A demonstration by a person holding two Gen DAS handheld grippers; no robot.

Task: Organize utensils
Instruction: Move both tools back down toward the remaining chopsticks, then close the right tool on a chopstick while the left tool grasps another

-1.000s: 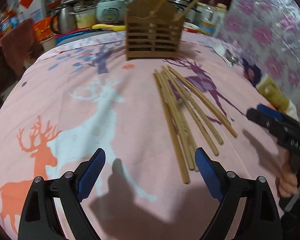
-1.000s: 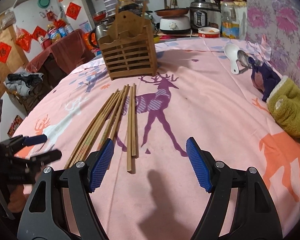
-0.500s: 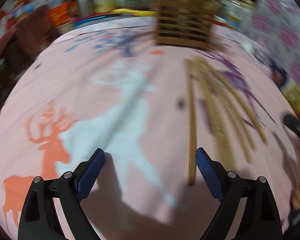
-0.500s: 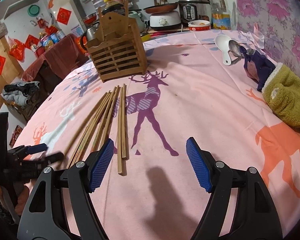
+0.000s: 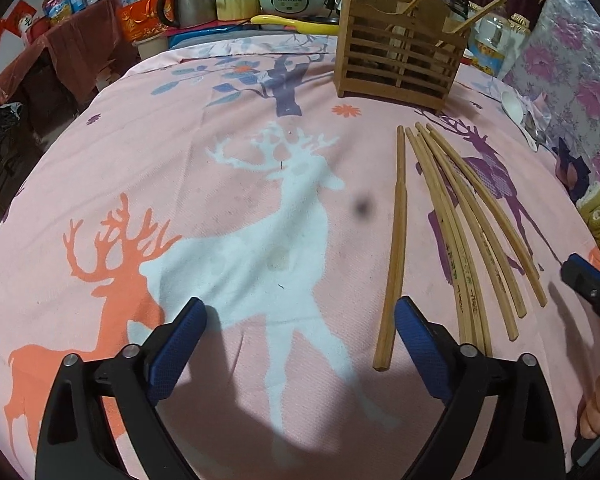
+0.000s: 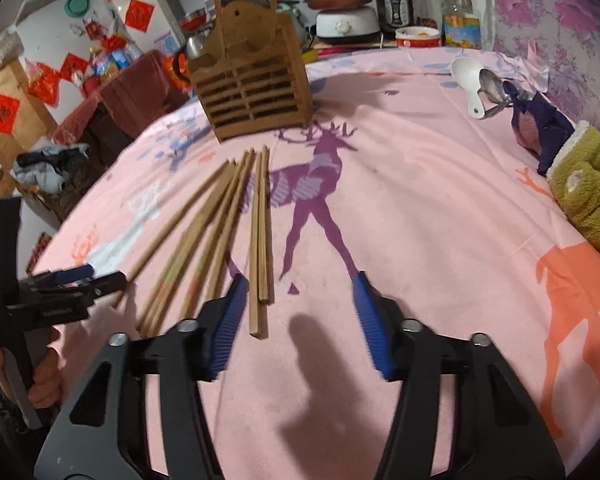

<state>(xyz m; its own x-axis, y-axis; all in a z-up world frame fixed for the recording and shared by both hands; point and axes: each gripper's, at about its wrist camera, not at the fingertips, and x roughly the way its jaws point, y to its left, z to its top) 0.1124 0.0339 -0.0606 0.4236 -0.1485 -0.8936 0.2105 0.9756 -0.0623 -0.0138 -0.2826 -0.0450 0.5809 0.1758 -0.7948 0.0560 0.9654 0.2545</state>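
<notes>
Many wooden chopsticks (image 5: 456,236) are lying loose on the pink deer tablecloth (image 5: 220,168), near the wooden utensil holder (image 5: 396,56) at the far side. I am holding my left gripper (image 5: 296,338) spread wide, ready for the nearest chopstick just inside its right finger. My right gripper (image 6: 296,312) has just been closing, still apart, pinching nothing, with two chopsticks beside its left finger.

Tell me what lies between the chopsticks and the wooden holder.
Only bare pink cloth: a short strip separates the chopsticks from the wooden holder. Both wrist views show it.
</notes>
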